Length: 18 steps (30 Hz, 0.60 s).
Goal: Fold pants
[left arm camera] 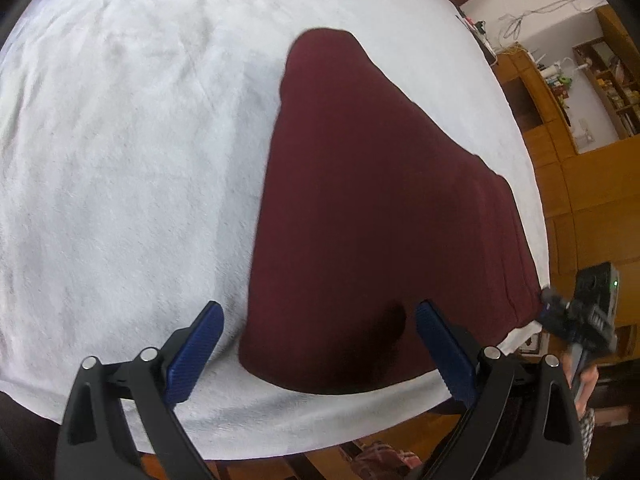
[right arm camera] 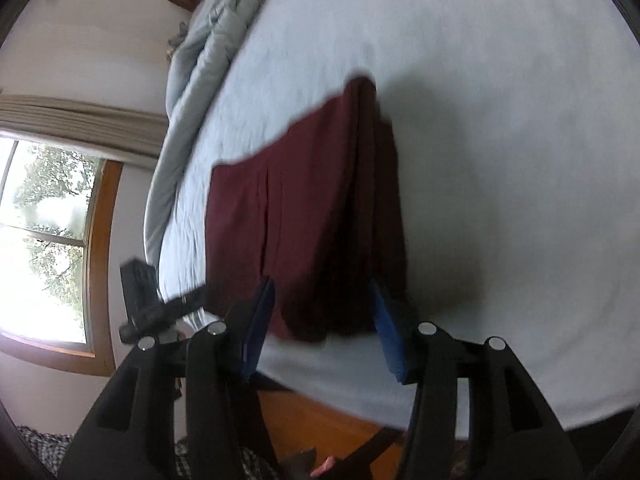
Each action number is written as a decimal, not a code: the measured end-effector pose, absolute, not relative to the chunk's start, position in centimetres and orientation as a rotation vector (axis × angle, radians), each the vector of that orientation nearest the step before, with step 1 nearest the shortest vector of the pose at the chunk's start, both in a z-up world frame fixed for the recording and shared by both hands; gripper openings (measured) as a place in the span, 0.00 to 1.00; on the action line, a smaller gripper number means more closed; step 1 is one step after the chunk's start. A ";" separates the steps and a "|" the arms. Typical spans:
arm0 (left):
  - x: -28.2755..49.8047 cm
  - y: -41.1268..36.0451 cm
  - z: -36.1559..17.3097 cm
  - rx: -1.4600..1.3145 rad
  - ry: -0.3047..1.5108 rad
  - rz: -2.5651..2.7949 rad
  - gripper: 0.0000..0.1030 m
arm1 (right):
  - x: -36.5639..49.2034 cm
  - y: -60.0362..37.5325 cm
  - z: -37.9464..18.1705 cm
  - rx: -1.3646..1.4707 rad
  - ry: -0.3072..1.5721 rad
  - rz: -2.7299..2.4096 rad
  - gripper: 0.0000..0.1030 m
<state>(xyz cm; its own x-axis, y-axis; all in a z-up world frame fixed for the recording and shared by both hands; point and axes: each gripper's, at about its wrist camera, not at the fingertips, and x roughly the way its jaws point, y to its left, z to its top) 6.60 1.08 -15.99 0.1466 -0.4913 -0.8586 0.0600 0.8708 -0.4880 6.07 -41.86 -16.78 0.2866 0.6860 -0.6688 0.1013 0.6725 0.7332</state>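
Note:
Dark maroon pants [left arm camera: 372, 216] lie folded lengthwise on a white bed cover [left arm camera: 120, 160], reaching from its near edge toward the far side. My left gripper [left arm camera: 320, 344] is open just above the near end of the pants, one blue pad over the cover and one over the cloth. In the right wrist view the pants [right arm camera: 316, 216] lie ahead with several stacked layers at their right edge. My right gripper [right arm camera: 324, 320] is open with the near end of the pants between its blue pads. It also shows in the left wrist view [left arm camera: 576, 316] at the right.
A wooden cabinet with shelves [left arm camera: 580, 128] stands right of the bed. A grey quilt [right arm camera: 192, 92] lies bunched along the bed's far left side, next to a window [right arm camera: 48, 240]. The white cover [right arm camera: 500, 160] stretches wide to the right. Wooden floor [right arm camera: 340, 424] lies below the bed edge.

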 end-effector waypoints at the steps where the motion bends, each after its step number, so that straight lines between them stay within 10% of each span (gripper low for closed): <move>1: 6.4 1.0 -16.1 -0.373 1.380 -0.409 0.94 | 5.6 -41.4 -16.9 0.753 1.239 0.432 0.51; 3: 7.1 -0.8 -16.2 -0.375 1.385 -0.411 0.94 | 5.3 -41.2 -16.9 0.752 1.225 0.426 0.47; 7: 7.4 -1.9 -16.0 -0.350 1.387 -0.389 0.94 | 5.0 -41.1 -14.8 0.723 1.179 0.444 0.05; 18: 10.3 0.3 -17.7 -0.519 1.425 -0.467 0.88 | 3.9 -41.2 -16.8 0.680 1.257 0.387 0.04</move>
